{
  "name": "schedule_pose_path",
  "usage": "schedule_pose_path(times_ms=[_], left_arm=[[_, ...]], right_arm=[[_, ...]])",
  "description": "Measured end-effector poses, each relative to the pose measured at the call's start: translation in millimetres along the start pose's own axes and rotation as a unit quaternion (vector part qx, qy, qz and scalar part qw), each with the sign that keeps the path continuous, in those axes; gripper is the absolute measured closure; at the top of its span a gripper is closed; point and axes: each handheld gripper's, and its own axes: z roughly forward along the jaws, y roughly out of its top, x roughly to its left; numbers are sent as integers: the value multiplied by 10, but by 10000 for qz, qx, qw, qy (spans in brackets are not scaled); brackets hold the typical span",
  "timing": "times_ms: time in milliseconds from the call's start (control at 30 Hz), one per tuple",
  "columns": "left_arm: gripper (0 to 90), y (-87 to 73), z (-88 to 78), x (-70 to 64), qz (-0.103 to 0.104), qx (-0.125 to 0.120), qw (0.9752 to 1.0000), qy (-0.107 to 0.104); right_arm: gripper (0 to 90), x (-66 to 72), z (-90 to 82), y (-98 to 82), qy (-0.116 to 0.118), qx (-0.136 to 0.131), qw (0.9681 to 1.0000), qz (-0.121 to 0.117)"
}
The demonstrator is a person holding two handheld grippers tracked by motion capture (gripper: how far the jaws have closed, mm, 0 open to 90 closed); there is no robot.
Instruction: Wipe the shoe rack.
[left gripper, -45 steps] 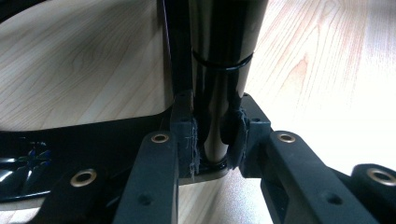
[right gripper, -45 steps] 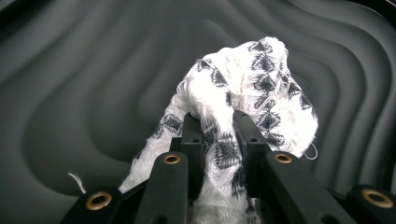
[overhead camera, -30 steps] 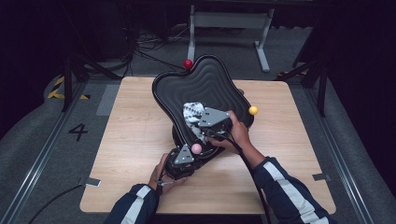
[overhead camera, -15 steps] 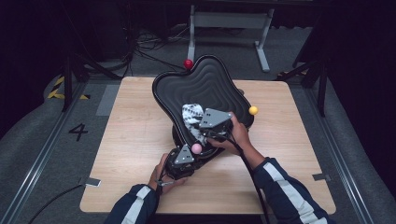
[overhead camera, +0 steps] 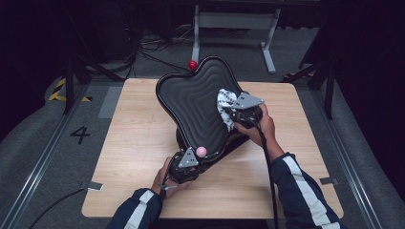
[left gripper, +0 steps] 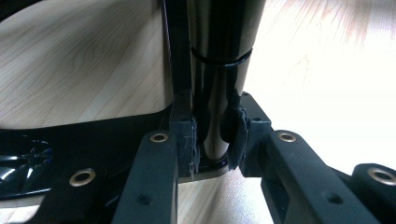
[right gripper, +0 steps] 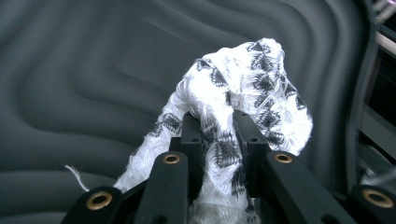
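While floor digit (overhead camera: 79, 134) reads "4", cloth (right gripper: 243, 93) unlabelled.

1. The dark navy sleeves (overhead camera: 305, 191) each carry a broad white stripe along the forearm.
2. The left gripper (left gripper: 215, 140) has matte black jaws with brass-coloured rivets and frayed dark pads (left gripper: 192, 140).
3. The right gripper (right gripper: 219, 135) has the same black jaws and brass rivets.
4. A grey three-cornered plate (overhead camera: 246, 100) tops each gripper.
5. A thin black cable (overhead camera: 268, 167) trails from the right gripper.
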Motion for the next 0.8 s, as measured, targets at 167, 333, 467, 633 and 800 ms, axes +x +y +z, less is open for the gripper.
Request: schedule_pose_path(times_ms=[167, 333, 467, 633, 800], left_arm=[[730, 0, -1, 1, -1, 5, 10000, -12], [729, 1, -2, 4, 19, 15, 10000, -11], [728, 1, 0, 1, 24, 9, 10000, -9], [727, -2, 5, -15, 37, -34, 10000, -4], [727, 0, -2, -15, 53, 7, 10000, -19]], right_arm=[[773, -189, -15, -128, -391, 171, 9989, 212], [774, -325, -30, -222, -461, 197, 9975, 496], [774, -334, -32, -222, -440, 221, 9975, 501], [776, -292, -33, -202, -414, 240, 9982, 370], [775, -182, -41, -148, -50, 193, 9996, 181]])
